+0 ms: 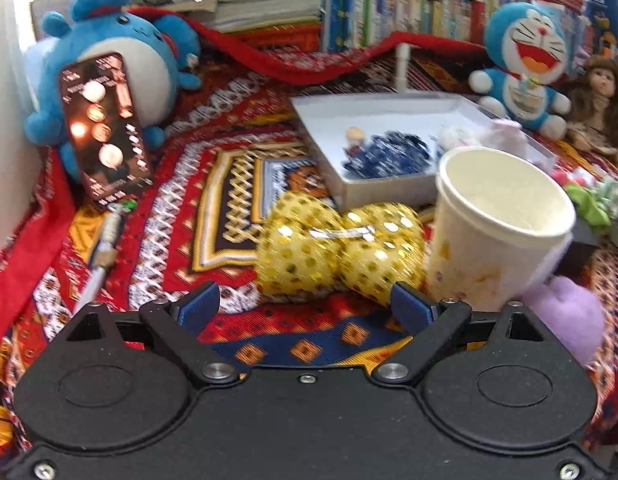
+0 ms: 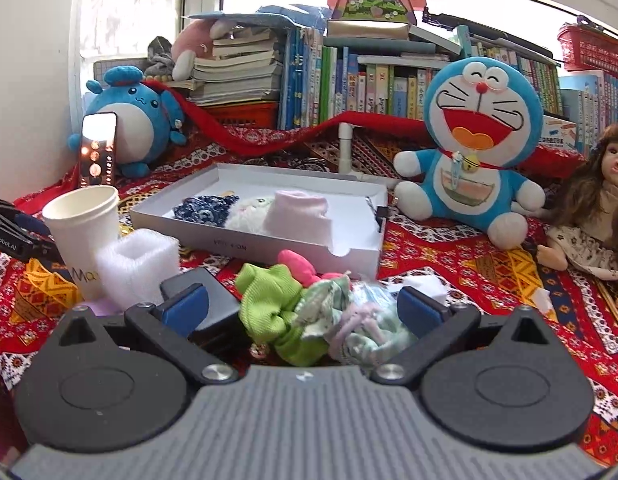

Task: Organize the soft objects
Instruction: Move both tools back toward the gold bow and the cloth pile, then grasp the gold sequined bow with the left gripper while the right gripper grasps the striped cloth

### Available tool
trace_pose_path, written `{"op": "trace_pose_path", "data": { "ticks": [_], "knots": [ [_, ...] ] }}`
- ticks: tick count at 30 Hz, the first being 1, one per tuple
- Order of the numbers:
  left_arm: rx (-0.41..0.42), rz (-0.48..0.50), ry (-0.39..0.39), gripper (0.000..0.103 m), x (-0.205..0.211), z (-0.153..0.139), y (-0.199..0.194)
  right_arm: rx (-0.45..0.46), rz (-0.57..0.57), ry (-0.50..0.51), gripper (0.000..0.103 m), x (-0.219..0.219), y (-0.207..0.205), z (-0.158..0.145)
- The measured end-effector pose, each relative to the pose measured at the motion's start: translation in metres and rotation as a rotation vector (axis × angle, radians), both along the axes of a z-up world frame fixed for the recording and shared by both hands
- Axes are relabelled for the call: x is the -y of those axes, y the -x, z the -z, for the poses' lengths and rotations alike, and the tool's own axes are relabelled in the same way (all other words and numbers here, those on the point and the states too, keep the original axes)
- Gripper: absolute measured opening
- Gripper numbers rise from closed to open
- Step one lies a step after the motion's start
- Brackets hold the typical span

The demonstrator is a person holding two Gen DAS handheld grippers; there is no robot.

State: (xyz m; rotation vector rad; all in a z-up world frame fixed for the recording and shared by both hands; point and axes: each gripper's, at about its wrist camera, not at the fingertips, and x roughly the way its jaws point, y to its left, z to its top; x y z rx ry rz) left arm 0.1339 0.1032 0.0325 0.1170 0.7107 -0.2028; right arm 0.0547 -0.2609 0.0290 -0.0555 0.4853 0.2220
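With its jaws spread wide and empty, the left gripper [image 1: 305, 304] should straddle the gold sequinned bow [image 1: 341, 252] lying on the patterned cloth [image 1: 189, 208] beside the white box [image 1: 389, 188], pinching its narrow middle.

Bare cloth [image 1: 301, 344] open before the gold bow [image 1: 341, 252], paper cup [image 1: 497, 224] crowding its right, white box [image 1: 385, 188] behind.
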Motion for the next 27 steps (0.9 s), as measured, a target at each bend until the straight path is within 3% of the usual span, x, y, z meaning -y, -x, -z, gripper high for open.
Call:
{"op": "trace_pose_path", "data": {
  "ticks": [2, 4, 6, 11, 20, 27],
  "knots": [
    [0.015, -0.016, 0.017, 0.091, -0.003, -0.002, -0.001, 0.004, 0.013, -0.002, 0.103, 0.004, 0.002, 0.0],
    [0.014, -0.035, 0.044, 0.086, -0.008, -0.004, -0.004, 0.002, 0.025, -0.013, 0.103, 0.009, 0.005, 0.0],
    [0.004, -0.061, 0.068, 0.074, -0.014, -0.005, -0.006, 0.002, 0.036, -0.021, 0.102, 0.014, 0.006, 0.0],
    [0.005, -0.145, 0.151, 0.066, -0.03, -0.006, -0.009, -0.007, 0.062, -0.026, 0.098, 0.022, 0.009, 0.003],
    [-0.088, -0.208, 0.319, 0.066, -0.04, 0.008, -0.027, 0.004, 0.153, -0.049, 0.096, 0.032, 0.01, 0.005],
    [-0.173, -0.302, 0.561, 0.066, -0.057, 0.019, -0.044, -0.025, 0.201, -0.089, 0.084, 0.04, 0.005, 0.01]
  ]
}}
